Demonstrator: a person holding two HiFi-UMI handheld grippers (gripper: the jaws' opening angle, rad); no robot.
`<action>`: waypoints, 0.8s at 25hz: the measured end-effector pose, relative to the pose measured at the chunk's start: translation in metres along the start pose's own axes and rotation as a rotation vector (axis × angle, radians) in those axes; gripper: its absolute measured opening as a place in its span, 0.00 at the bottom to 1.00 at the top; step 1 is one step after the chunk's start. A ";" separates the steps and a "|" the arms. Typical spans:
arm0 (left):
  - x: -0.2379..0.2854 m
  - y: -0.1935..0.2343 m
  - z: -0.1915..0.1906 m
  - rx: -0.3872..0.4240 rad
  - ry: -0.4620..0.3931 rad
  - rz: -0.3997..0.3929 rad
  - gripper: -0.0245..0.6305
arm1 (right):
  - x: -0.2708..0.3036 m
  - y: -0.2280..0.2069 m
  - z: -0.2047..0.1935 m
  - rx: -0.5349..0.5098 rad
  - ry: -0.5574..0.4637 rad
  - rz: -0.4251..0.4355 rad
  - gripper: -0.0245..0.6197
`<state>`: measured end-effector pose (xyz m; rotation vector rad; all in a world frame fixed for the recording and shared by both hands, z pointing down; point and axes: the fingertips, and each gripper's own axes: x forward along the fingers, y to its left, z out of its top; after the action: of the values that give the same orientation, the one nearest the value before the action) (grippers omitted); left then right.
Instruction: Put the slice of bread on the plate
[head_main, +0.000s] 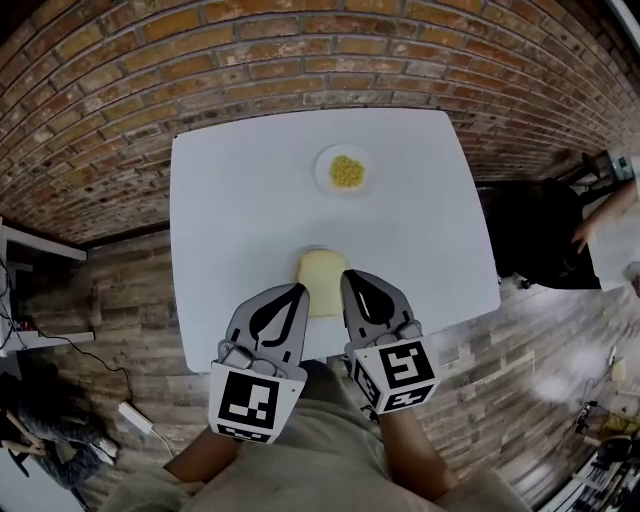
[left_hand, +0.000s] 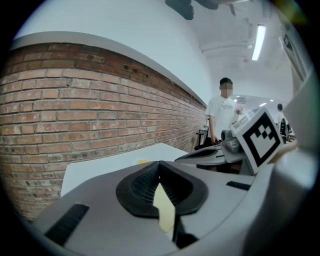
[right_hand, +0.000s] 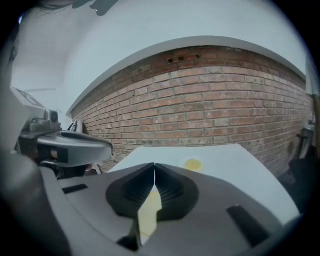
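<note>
A pale yellow slice of bread (head_main: 322, 282) lies near the front edge of the white table (head_main: 240, 200). A thin white rim, like a plate's, shows at its far side (head_main: 312, 250). My left gripper (head_main: 299, 291) hangs at the slice's left edge and my right gripper (head_main: 349, 276) at its right edge. Both pairs of jaws meet at their tips with nothing between them. In the left gripper view the bread (left_hand: 164, 212) shows below the closed left gripper (left_hand: 160, 163). In the right gripper view it (right_hand: 148, 212) shows below the closed right gripper (right_hand: 154, 165).
A small white plate of yellow kernels (head_main: 345, 172) stands at the table's far middle, also in the right gripper view (right_hand: 193, 164). A brick wall (head_main: 300, 50) runs behind the table. A person (left_hand: 222, 115) stands off to the right, beside dark chairs (head_main: 535, 235).
</note>
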<state>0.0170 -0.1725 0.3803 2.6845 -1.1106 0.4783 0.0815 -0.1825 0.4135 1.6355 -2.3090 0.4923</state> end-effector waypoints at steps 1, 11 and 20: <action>-0.002 -0.002 0.004 0.001 -0.008 -0.004 0.05 | -0.005 0.003 0.006 -0.020 -0.016 0.000 0.05; -0.022 -0.016 0.039 0.030 -0.078 -0.035 0.05 | -0.053 0.027 0.059 -0.106 -0.160 -0.009 0.05; -0.045 -0.027 0.058 0.055 -0.131 -0.060 0.05 | -0.076 0.050 0.076 -0.148 -0.201 0.002 0.05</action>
<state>0.0188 -0.1415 0.3086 2.8235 -1.0609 0.3319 0.0569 -0.1344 0.3079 1.6787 -2.4225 0.1585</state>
